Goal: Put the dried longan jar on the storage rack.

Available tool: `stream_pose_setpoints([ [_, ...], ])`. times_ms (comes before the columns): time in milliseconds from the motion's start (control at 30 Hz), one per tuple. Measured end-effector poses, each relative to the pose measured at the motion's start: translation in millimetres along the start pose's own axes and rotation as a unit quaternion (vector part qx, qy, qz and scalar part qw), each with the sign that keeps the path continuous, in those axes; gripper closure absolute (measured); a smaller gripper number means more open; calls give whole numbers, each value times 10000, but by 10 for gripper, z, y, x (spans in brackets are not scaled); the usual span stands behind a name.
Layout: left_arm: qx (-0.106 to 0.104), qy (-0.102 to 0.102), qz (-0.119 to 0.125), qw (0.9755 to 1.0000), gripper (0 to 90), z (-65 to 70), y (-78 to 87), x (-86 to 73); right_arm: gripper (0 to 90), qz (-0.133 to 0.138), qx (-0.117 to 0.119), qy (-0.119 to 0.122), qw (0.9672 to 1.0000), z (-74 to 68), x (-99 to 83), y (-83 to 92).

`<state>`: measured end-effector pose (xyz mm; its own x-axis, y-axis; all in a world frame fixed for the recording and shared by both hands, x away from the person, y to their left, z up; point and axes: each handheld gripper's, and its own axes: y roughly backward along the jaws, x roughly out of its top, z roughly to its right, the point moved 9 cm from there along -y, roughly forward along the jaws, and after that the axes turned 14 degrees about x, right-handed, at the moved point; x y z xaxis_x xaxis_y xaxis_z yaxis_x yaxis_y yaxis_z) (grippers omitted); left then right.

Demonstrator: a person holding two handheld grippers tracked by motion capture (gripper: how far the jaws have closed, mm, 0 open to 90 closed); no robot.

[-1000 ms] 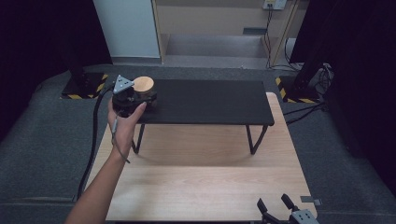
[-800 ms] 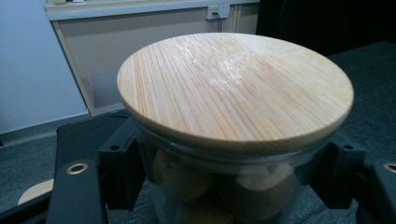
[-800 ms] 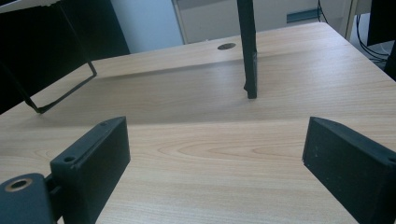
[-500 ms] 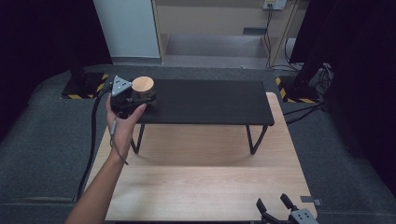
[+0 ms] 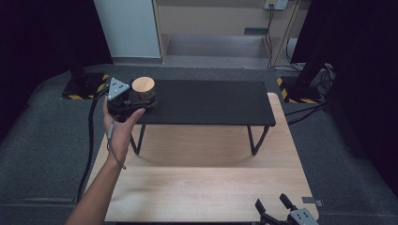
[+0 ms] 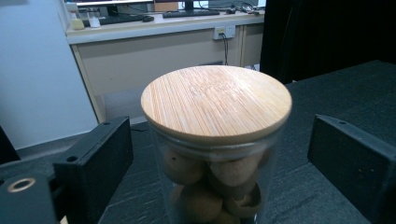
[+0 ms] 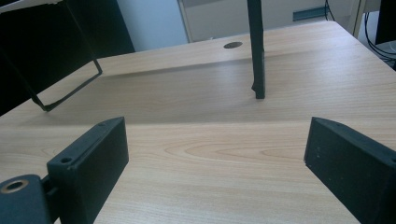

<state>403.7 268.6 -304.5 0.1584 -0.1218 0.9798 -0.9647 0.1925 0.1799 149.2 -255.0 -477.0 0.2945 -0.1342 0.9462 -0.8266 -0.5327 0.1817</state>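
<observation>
Left gripper (image 5: 135, 99), jaws just opening and clear of the jar (image 6: 217, 140), frees it at the shelf's (image 5: 206, 105) left end; right gripper (image 7: 215, 163) idles, spread.

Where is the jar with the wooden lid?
In the high view the jar stands at the left end of the black shelf, between the open jaws of the left gripper.
</observation>
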Motion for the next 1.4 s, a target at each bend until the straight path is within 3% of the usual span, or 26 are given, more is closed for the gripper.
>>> stream_pose_setpoints([
  [300, -23, 35, 147, 9999, 38, 11, 228, -61, 65, -28, 24, 25, 10000, -33, 16, -24],
  [433, 94, -58, 226, 9997, 38, 16, 296, -80, 65, -32, 58, 34, 10000, -45, 19, -44],
  [800, 57, 115, 367, 9992, 34, 26, 512, -192, 65, -48, 88, 44, 9999, -78, 26, -68],
  [933, 124, 250, 398, 9988, 34, 26, 660, -340, 65, -44, 100, 51, 9999, -86, 30, -78],
  [1000, 128, 259, 386, 9988, 34, 26, 694, -376, 65, -46, 108, 55, 9999, -90, 30, -84],
  [1100, 288, 232, 374, 9986, 34, 61, 852, -552, 65, -35, 127, 60, 9999, -102, 27, -95],
  [1400, 369, 341, 226, 9985, 34, 89, 1169, -942, 64, -49, 218, 88, 9997, -134, 18, -142],
])
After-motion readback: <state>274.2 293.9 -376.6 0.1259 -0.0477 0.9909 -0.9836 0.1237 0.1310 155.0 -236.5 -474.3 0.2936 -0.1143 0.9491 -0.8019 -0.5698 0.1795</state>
